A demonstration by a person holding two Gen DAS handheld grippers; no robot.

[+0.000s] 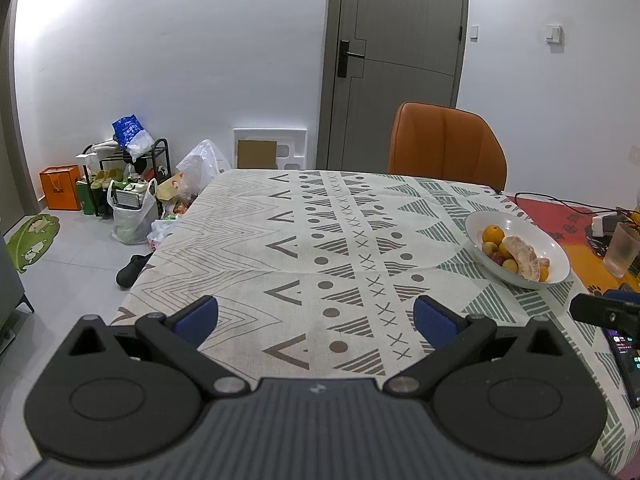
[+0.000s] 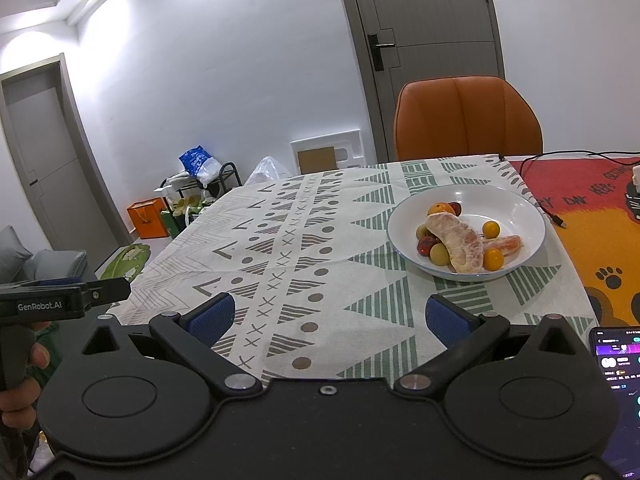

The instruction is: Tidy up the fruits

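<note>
The left gripper (image 1: 316,320) hangs over the patterned tablecloth (image 1: 280,240) with its blue-padded fingers (image 1: 198,318) spread wide and nothing between them. The right gripper (image 2: 327,322) is just as wide apart, its pads (image 2: 446,322) bare and clear of the cloth, gripping nothing.

A white bowl (image 2: 516,208) of fruit sits ahead of the right gripper and a little to its right, well beyond the fingertips; from the left gripper it lies far off to the right and forward (image 1: 480,220). In the bowl a large peeled pomelo segment (image 2: 458,240) lies across the middle. An orange (image 2: 440,208) and a dark red fruit (image 2: 455,208) sit behind it, a peeled orange segment (image 2: 506,245) lies to its right, and two small yellow-orange fruits (image 2: 491,229) rest near that segment. Greenish and reddish small fruits (image 2: 439,255) crowd its left side.

A lit phone (image 2: 618,376) lies on the table just right of the right gripper. Past the bowl, at the far edge of the table, stands an orange chair (image 2: 468,120). In the right wrist view, the left gripper's body shows at the left edge, gripped by a hand (image 2: 24,364). A frosted glass (image 1: 622,250) stands right of the bowl in the left wrist view
</note>
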